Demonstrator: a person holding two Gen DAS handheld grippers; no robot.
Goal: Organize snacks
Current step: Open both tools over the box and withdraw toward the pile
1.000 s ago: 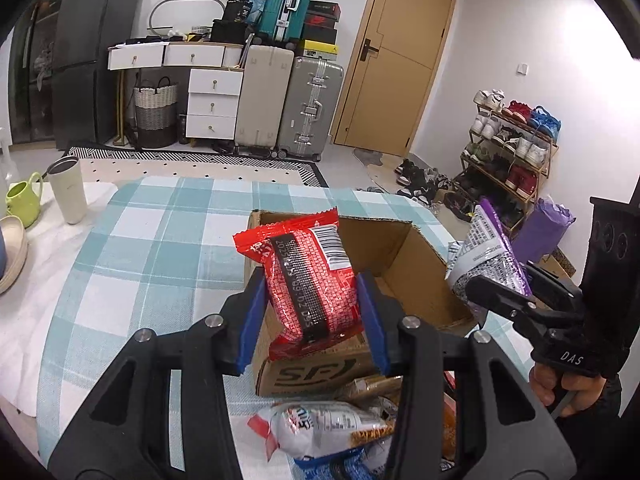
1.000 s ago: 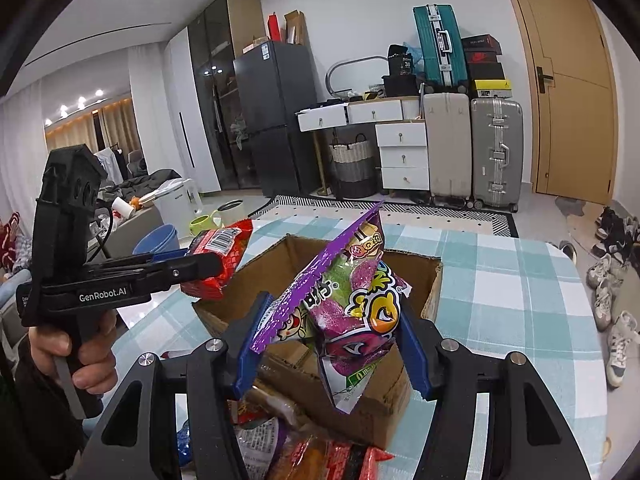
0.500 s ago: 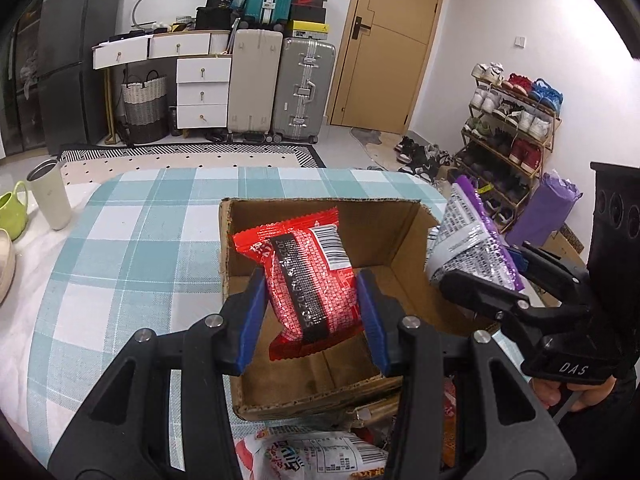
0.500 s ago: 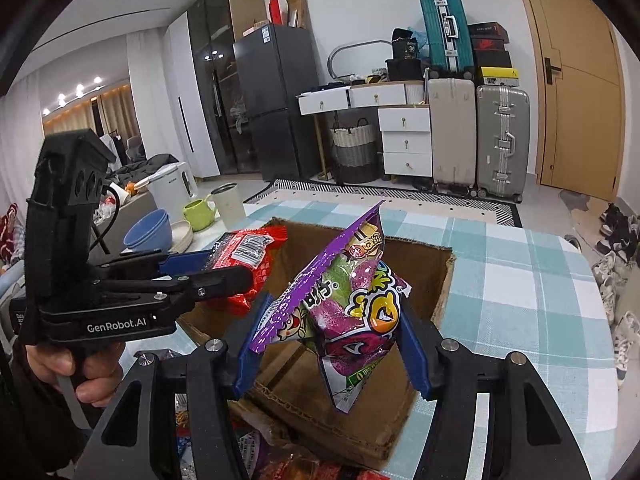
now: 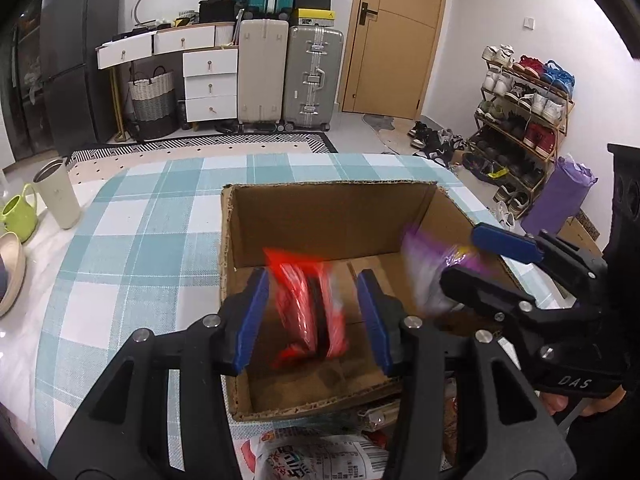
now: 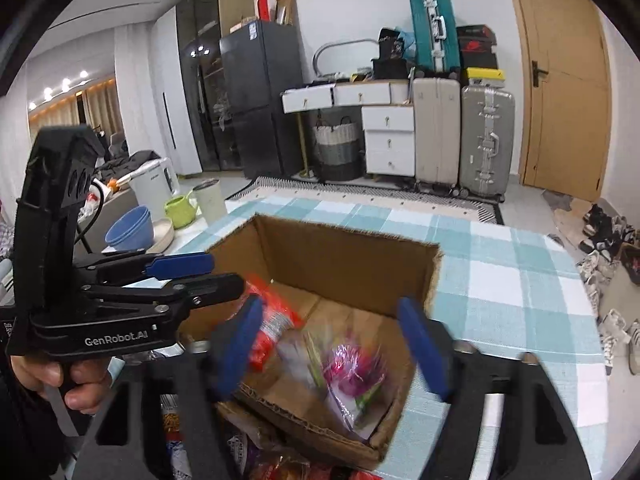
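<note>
walls: white | door [image 5: 394, 36]: wooden | suitcases [image 5: 290, 74] | shoe rack [image 5: 524, 108]

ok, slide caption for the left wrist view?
Left gripper opening, red snack bag dropping into cardboard box.

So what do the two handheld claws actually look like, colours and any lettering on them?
Both are matte black plastic frames with silver screws and blue finger pads. The left claw has white "GenRobot.AI" lettering along its side, a tall black block on top and a black cable. The right claw has "DAS" embossed on its body.
</note>
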